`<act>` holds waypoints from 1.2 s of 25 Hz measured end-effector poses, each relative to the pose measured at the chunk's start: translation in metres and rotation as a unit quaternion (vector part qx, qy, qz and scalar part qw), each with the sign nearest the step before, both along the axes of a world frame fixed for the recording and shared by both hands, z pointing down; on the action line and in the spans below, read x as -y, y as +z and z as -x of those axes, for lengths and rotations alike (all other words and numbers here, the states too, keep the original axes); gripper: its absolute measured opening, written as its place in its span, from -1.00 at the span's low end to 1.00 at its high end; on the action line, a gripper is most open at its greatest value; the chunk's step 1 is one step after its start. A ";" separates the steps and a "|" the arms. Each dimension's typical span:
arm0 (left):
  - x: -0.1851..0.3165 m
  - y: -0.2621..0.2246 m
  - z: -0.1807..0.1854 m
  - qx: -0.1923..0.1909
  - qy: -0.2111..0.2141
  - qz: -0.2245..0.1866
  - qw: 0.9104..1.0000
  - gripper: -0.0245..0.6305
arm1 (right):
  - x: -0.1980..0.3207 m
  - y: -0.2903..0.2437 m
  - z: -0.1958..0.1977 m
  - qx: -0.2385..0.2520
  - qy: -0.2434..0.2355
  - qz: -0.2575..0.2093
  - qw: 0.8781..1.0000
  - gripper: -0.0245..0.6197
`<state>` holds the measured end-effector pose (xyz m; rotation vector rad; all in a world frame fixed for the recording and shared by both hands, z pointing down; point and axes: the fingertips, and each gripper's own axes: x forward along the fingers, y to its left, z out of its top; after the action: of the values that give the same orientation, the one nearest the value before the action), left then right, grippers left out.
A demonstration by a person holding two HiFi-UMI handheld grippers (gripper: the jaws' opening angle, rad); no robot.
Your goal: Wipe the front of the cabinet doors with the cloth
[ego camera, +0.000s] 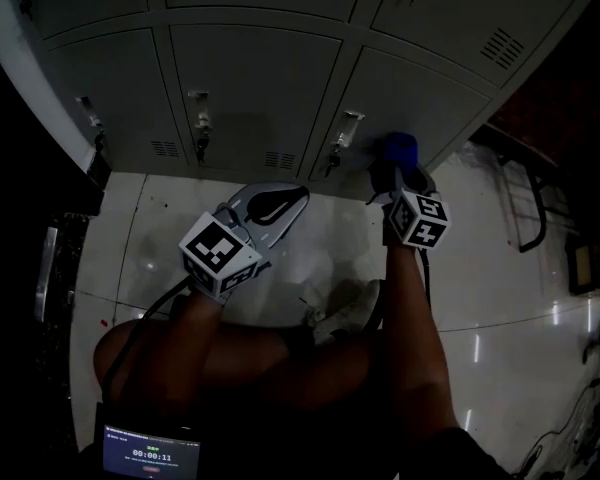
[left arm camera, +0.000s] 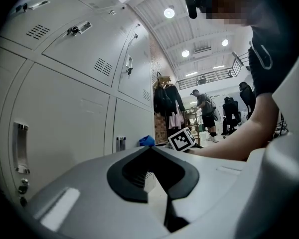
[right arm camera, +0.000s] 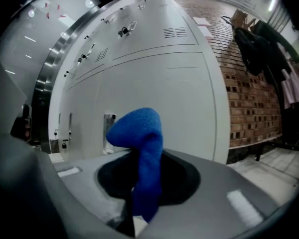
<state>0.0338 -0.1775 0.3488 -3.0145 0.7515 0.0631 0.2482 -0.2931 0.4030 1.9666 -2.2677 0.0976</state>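
A bank of grey cabinet doors [ego camera: 250,78] fills the top of the head view, each with a small handle and lock [ego camera: 344,129]. My right gripper [ego camera: 399,172] is shut on a blue cloth [ego camera: 401,149], low down in front of the lower right door [ego camera: 415,98]. The right gripper view has the cloth [right arm camera: 139,133] bulging up out of the jaws before that door [right arm camera: 179,98]; whether it touches, I cannot tell. My left gripper [ego camera: 298,192] hangs over the floor to the left, shut with nothing in it. In its own view the blue cloth [left arm camera: 146,141] shows beyond the jaw tips [left arm camera: 150,149].
A glossy white tiled floor [ego camera: 480,258] runs out from the cabinets. A metal frame [ego camera: 528,193] stands at the right and a dark fixture [ego camera: 55,268] at the left. The person's knees and shoe [ego camera: 346,313] lie below the grippers. People [left arm camera: 205,111] and hanging coats [left arm camera: 167,101] are far behind.
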 end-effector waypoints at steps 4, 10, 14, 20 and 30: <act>-0.002 -0.004 0.005 -0.006 -0.003 0.000 1.000 -0.89 | -0.006 -0.002 0.050 -0.020 -0.056 0.002 0.998 -0.70; -0.004 -0.007 0.013 -0.014 -0.008 0.001 1.000 -0.89 | 0.004 0.021 0.100 -0.047 -0.095 0.010 0.994 -0.70; -0.001 -0.007 0.018 -0.019 -0.013 0.004 1.000 -0.89 | 0.016 0.038 0.102 -0.060 -0.088 0.015 0.994 -0.70; 0.001 -0.005 0.017 -0.020 -0.012 0.004 1.000 -0.89 | 0.025 0.046 0.102 -0.040 -0.093 0.004 0.995 -0.70; 0.002 0.001 0.016 -0.014 -0.017 0.010 1.000 -0.89 | 0.026 0.054 0.069 -0.028 -0.055 0.010 0.998 -0.70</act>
<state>0.0181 -0.1792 0.3502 -3.0253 0.8093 0.0969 0.1787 -0.3195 0.4567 1.8078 -2.3235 0.0520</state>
